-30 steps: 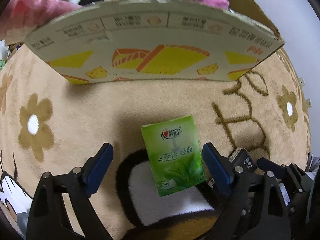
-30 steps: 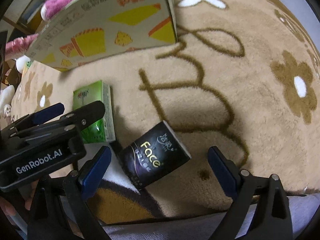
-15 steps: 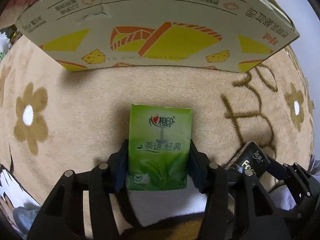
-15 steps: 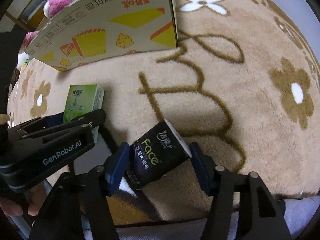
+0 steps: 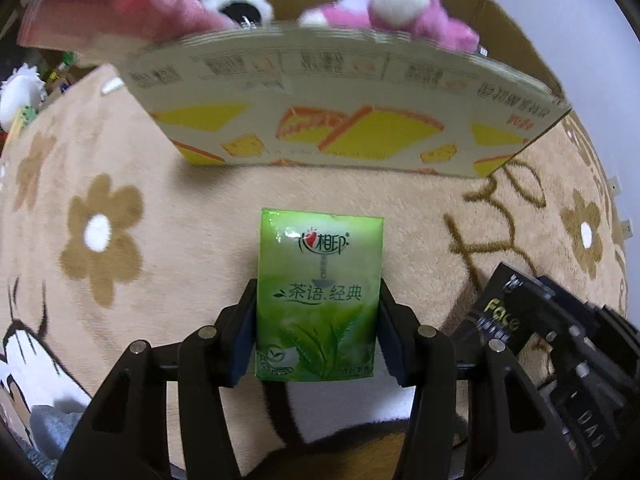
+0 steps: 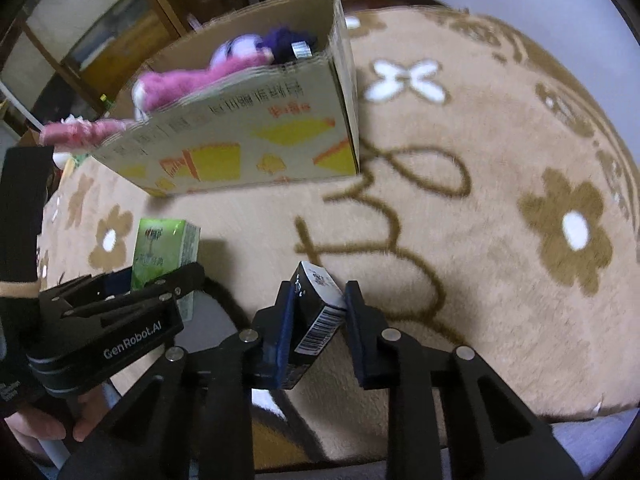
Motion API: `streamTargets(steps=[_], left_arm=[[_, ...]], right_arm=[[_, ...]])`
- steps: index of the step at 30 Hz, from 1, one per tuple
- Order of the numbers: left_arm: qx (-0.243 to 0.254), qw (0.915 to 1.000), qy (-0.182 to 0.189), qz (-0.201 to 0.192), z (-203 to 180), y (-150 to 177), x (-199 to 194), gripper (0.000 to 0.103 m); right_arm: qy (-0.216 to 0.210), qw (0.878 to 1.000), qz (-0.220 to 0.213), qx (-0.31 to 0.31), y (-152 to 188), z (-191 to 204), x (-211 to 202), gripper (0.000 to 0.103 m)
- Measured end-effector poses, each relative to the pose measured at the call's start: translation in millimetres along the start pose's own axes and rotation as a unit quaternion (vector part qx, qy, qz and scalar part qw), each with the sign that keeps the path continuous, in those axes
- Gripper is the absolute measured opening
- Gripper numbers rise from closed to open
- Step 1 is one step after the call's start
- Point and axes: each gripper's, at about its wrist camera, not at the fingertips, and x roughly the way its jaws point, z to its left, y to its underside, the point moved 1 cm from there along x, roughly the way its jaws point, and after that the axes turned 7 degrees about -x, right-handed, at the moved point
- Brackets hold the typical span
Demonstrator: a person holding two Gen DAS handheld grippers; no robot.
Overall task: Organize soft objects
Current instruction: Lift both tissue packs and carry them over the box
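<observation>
My left gripper is shut on a green tissue pack and holds it above the rug; the pack also shows in the right wrist view. My right gripper is shut on a black "Face" tissue pack, tilted between the pads; it shows at the right of the left wrist view. A cardboard box with yellow prints stands ahead, with pink plush toys inside. The box also shows in the right wrist view.
A beige rug with brown flowers and lines covers the floor. Wooden shelving stands behind the box. A white plush lies at the far left edge.
Both grippers have lifted their packs off the rug, so the box's open top and its toys show. The black pack has turned edge-on in the right gripper.
</observation>
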Motion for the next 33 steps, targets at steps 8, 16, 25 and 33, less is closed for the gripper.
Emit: streamTargets(steps=[8,16,25,33], left_arm=[[0.001,0.9964,-0.013,-0.084,1.9,6.8,-50.1,0.052],[0.010,0.9797,-0.029,-0.198,-1.1,8.5,-107.4,0.052],[-0.001,0.9477,-0.037,-0.317,5.7,-1.1,-170.7,0.052],[-0.001,0.9283,-0.037,-0.370,2.0,-18.9,-198.4,0.052]], right_arm=[[0.015,0.994,-0.106,-0.017,-13.8,9.7,-42.5,0.025],[0.032,0.977,-0.206,-0.040,-26.6,25.1,-89.0,0.025],[0.038,0.958,-0.280,-0.049,-38.4,33.5,-127.1,0.025],[0.042,0.944,-0.324,-0.048,-57.8,32.0,-143.3,0.025]])
